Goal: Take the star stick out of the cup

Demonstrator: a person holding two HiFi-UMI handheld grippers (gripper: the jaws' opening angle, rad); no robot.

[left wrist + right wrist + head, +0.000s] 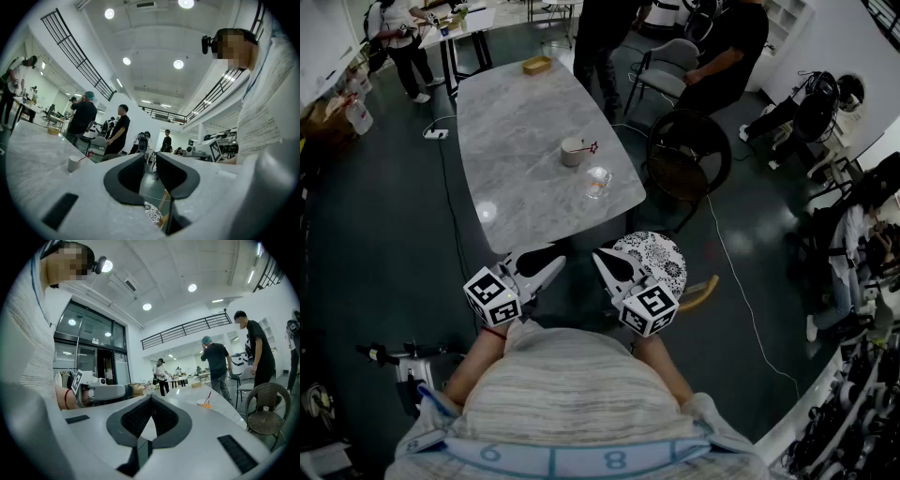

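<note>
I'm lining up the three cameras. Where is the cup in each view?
Head view: cup right of the marble table's middle.
Left gripper view: cup at far left, left of the jaws.
Right gripper view: cup, small, up and right of the jaws.
Shared landmark: the marble table under it.

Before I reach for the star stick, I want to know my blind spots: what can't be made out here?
Head view: how deep the star stick sits in the cup; the cup's wall hides it.
Head view: what lies in the glass bowl; too small.
Left gripper view: the star's shape on the stick; far off and too small.
</note>
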